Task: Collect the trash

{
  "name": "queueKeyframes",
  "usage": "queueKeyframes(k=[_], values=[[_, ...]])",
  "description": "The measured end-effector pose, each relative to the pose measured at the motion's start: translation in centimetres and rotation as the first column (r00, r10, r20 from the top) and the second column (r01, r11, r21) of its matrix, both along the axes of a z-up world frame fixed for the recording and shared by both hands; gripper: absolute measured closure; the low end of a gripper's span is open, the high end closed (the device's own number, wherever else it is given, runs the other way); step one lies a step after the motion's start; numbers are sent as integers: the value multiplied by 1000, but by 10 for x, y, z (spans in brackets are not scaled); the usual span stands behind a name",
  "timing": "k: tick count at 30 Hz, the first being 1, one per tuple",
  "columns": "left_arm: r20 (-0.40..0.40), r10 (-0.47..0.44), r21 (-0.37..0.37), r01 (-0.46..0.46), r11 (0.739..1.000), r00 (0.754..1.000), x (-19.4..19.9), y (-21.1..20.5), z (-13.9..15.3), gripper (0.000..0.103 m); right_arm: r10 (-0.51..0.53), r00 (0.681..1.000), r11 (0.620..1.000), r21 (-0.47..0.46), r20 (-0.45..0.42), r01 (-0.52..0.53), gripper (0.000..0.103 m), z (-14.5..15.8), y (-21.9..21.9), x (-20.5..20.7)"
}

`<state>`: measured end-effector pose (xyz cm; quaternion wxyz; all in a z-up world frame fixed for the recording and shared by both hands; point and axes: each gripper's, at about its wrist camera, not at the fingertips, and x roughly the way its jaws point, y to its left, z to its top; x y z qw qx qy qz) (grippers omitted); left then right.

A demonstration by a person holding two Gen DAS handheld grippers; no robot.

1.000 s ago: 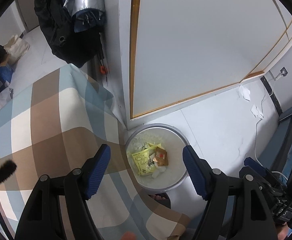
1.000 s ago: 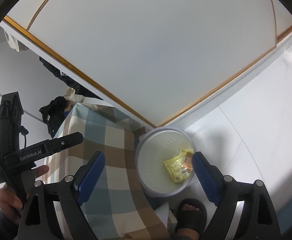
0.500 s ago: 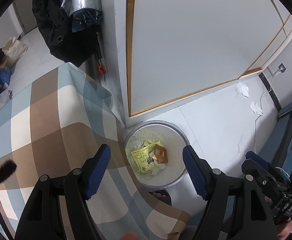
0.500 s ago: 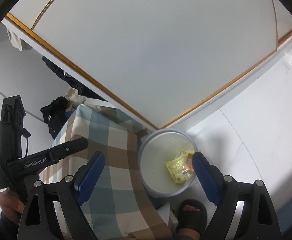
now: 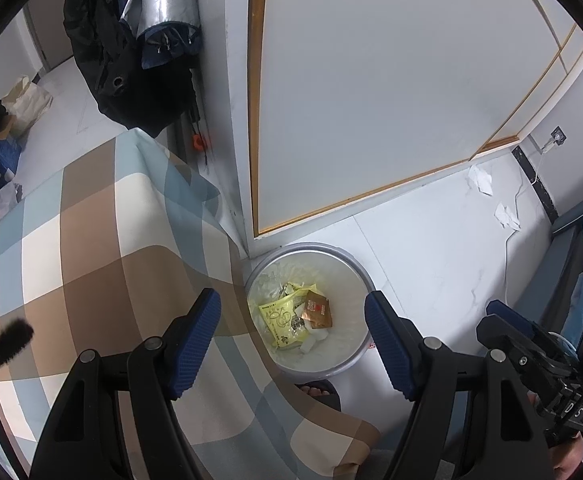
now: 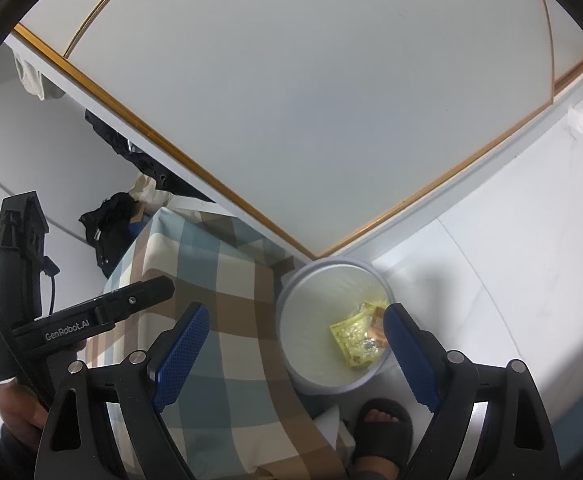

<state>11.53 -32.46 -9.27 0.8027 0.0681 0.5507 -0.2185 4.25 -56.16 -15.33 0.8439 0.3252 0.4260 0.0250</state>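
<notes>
Left claw (image 5: 291,338): spread, empty, held above the waste bin (image 5: 351,362) | Right claw (image 6: 293,354): spread, empty | Trash: yellow wrapper (image 5: 281,320), brown sachet (image 5: 318,312) lay in bin below me | Remaining: crumpled tissues (image 5: 481,178) far ahead, likely next.

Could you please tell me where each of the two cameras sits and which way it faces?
Left wrist: on the left claw, aimed steeply down at the grey round trash bin; a sandalled foot shows.
Right wrist: on the right claw, aimed down at the bin; left hand and foot show.
Shared: bin, yellow wrapper, checked tablecloth.
</notes>
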Motion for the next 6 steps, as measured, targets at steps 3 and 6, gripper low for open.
queueKeyframes(k=[3, 6], values=[[21, 16, 14, -17, 1000, 1000, -1, 2, 3, 32, 1, 1000, 1000, -3, 1, -1, 14, 1, 0, 0], [26, 30, -22, -30, 999, 999, -1, 6, 10, 32, 2, 1000, 1000, -12, 2, -2, 14, 4, 2, -1]])
